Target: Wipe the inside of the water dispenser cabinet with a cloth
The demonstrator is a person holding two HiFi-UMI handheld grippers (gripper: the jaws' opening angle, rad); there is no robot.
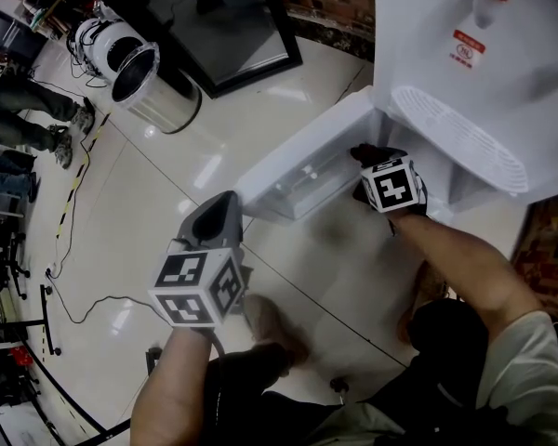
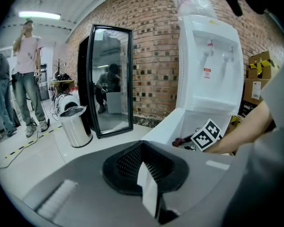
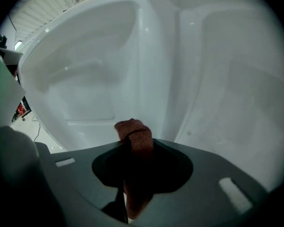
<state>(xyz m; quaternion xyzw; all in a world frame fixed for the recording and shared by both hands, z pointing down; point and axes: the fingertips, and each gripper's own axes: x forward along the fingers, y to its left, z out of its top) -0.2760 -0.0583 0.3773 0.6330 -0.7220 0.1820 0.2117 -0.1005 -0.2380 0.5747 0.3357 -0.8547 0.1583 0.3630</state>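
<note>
White moulded plastic closes round our right gripper (image 1: 370, 159), which is inside the open cabinet (image 3: 217, 79) at the foot of the water dispenser (image 1: 446, 45). Its jaws are partly closed and pinch a rust-red cloth (image 3: 134, 131). The cloth's folded end pokes past the tips, near a rounded ridge between two recessed walls. The open door (image 1: 298, 142) stands just to its left. Our left gripper (image 1: 221, 207) hangs outside over bare tiled floor (image 1: 214, 147), near the door's outer edge, its jaws pressed together with nothing in them.

No readable text (label (image 1: 467, 48) blurred).
</note>
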